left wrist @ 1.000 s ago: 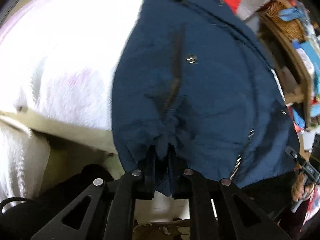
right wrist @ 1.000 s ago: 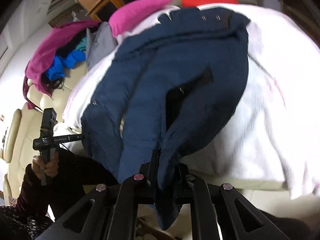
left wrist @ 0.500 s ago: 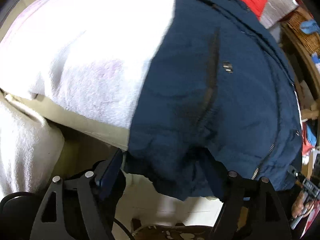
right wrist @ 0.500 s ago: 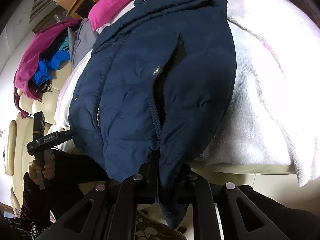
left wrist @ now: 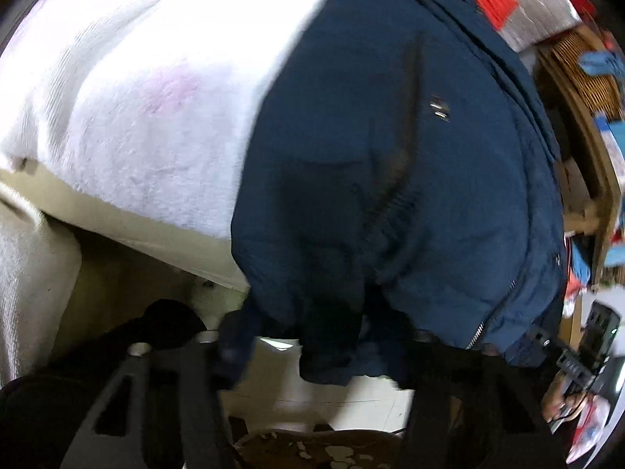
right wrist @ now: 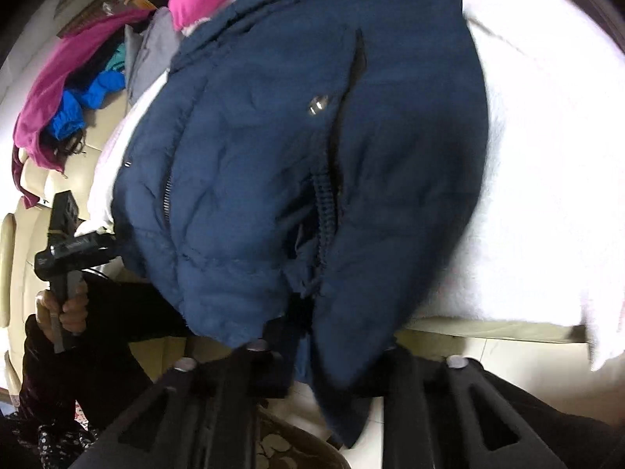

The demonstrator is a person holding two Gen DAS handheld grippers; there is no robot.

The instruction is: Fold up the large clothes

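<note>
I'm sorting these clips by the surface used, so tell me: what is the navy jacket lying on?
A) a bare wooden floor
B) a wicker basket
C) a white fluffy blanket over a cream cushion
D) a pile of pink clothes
C: the navy jacket is spread over a white fluffy blanket that covers a cream cushion, with the jacket's hem hanging past the front edge.

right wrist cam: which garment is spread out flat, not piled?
The navy jacket, spread on the white blanket, zip showing. The magenta garment, blue garment and grey garment lie bunched in a heap at the left.
</note>
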